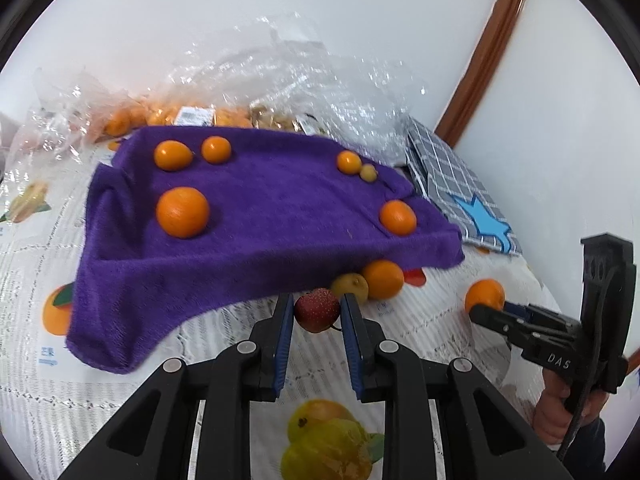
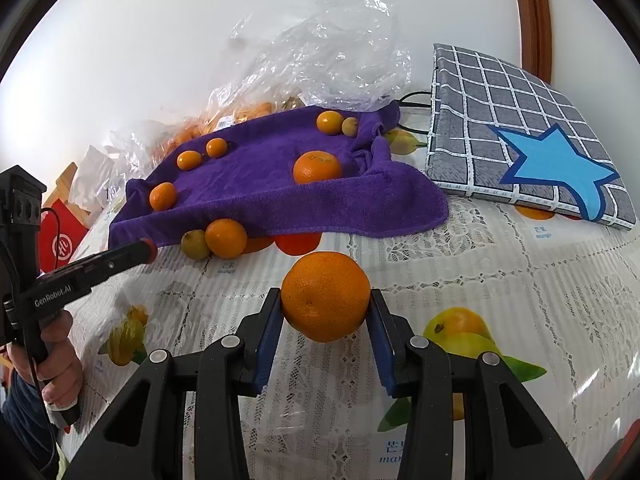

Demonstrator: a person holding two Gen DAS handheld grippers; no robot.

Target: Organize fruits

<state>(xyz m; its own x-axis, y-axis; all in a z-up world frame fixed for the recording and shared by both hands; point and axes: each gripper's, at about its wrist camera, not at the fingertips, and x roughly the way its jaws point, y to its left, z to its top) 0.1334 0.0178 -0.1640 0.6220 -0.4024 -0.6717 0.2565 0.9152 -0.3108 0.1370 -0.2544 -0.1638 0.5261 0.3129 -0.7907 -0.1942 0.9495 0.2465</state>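
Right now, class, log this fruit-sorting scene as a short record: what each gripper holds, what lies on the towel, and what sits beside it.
left gripper: shut on small speckled red fruit
right gripper: shut on large round orange
purple terry towel: six small fruits on top, mostly orange
at towel's near edge: yellow-green fruit touching an orange fruit
surface: lace-patterned tablecloth with fruit prints

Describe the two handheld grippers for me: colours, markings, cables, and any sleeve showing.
Both are black plastic with blue finger pads and silver pivot pins. The left gripper reads "GenRobot.AI" along its side, with a black cable by the handle. The right gripper shows "DAS" lettering and a black cable. Bare hands grip each handle; dark blue sleeves show at the wrists.
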